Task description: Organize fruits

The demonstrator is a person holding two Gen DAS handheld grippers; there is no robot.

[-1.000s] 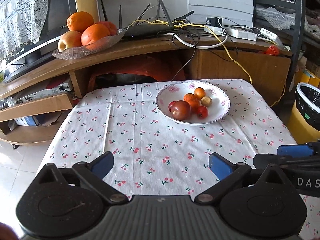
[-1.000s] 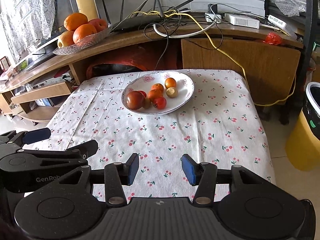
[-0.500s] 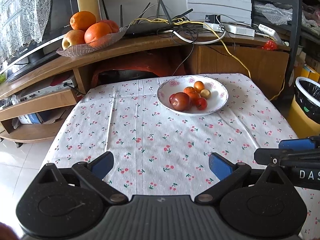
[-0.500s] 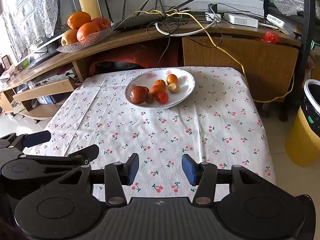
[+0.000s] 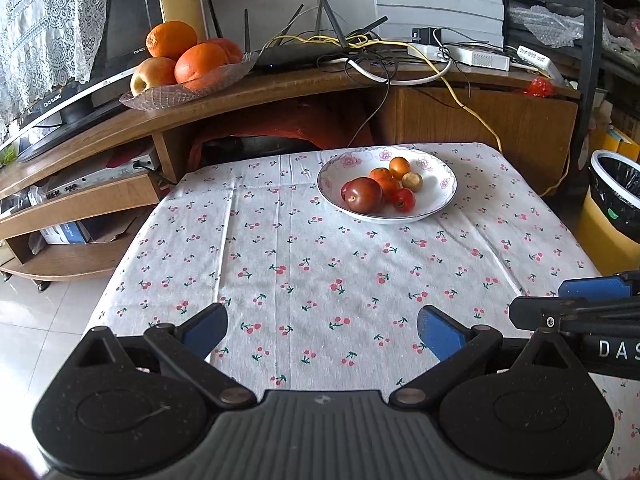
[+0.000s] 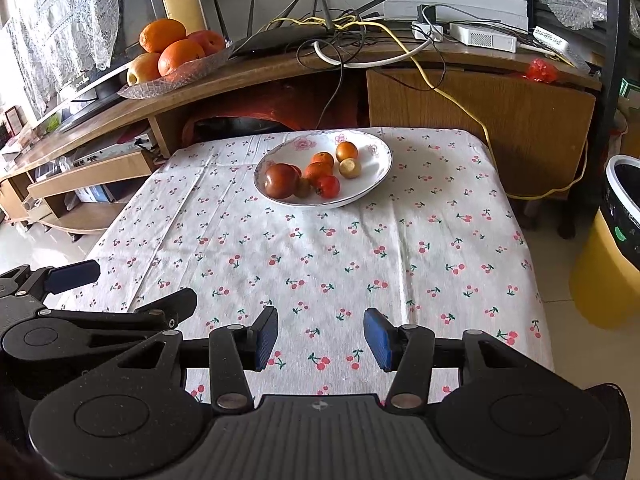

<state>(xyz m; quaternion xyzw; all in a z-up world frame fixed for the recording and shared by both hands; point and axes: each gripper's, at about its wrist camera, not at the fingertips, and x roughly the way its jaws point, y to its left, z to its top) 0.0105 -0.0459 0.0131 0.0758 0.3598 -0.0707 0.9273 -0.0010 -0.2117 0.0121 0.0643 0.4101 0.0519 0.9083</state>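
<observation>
A white flowered bowl [image 5: 440, 196] [image 6: 372, 178] stands at the far side of the cherry-print table and holds several small red, orange and brown fruits; the largest is a dark red one [image 5: 363, 195] [image 6: 281, 181]. My left gripper [image 5: 322, 330] hovers open over the table's near edge, nothing between its blue pads. My right gripper [image 6: 320, 338] is open too, narrower, also empty, and sits to the right of the left one. Both are well short of the bowl.
A glass dish [image 5: 168, 96] [image 6: 160, 84] of oranges and an apple rests on the wooden shelf behind the table, beside a router and tangled cables [image 5: 360, 56]. A yellow bin [image 6: 616, 240] with a black liner stands right of the table. Tiled floor lies left.
Both grippers have drawn back from the table, so the bowl looks smaller and farther away. Their openings are unchanged, and the fruits have not moved.
</observation>
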